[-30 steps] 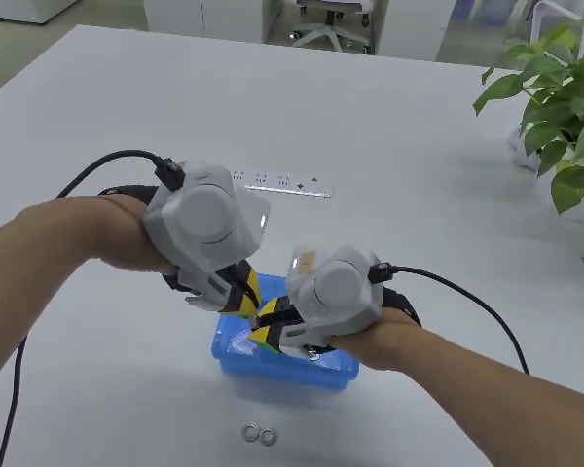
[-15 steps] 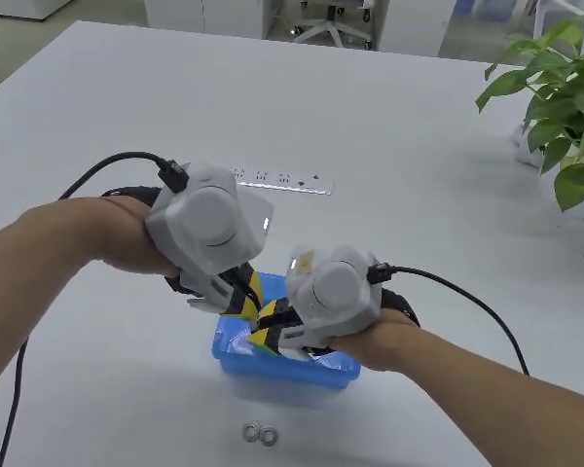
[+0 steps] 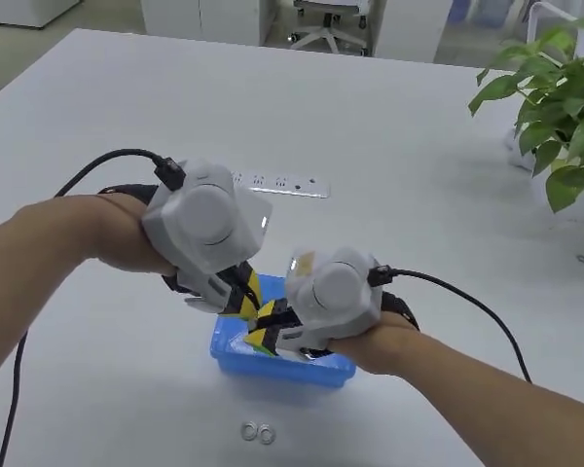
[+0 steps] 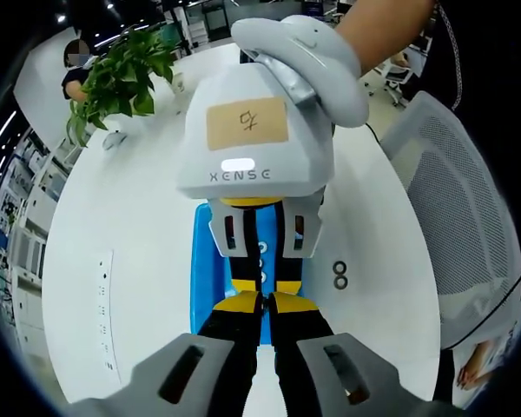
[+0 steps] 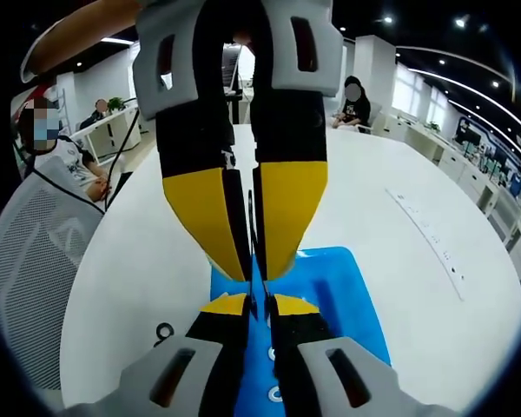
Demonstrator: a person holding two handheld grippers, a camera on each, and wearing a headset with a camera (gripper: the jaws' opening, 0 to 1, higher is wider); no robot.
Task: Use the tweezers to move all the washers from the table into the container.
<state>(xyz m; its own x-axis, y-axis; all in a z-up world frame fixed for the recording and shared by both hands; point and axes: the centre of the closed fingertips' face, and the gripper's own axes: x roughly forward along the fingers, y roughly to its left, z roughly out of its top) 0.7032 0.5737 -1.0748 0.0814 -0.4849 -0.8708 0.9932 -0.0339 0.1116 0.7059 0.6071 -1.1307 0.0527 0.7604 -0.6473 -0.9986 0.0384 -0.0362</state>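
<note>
Neither gripper has moved: left gripper (image 4: 260,302) and right gripper (image 5: 259,306) stay tip to tip above the blue container (image 3: 236,355). Both have their jaws pressed together, and whether they pinch anything cannot be told. Two washers (image 3: 258,433) lie on the table (image 3: 370,146) near the container.

Right claw (image 5: 259,302): black jaws, yellow tips nearly together; actual grip unclear
Left claw (image 5: 250,274): reaches in from above, yellow pads pinching thin tweezers (image 5: 251,230)
Container (image 5: 334,287): blue, directly below both claws
Washer (image 5: 163,331): on white tabletop (image 5: 417,304), left of container
</note>
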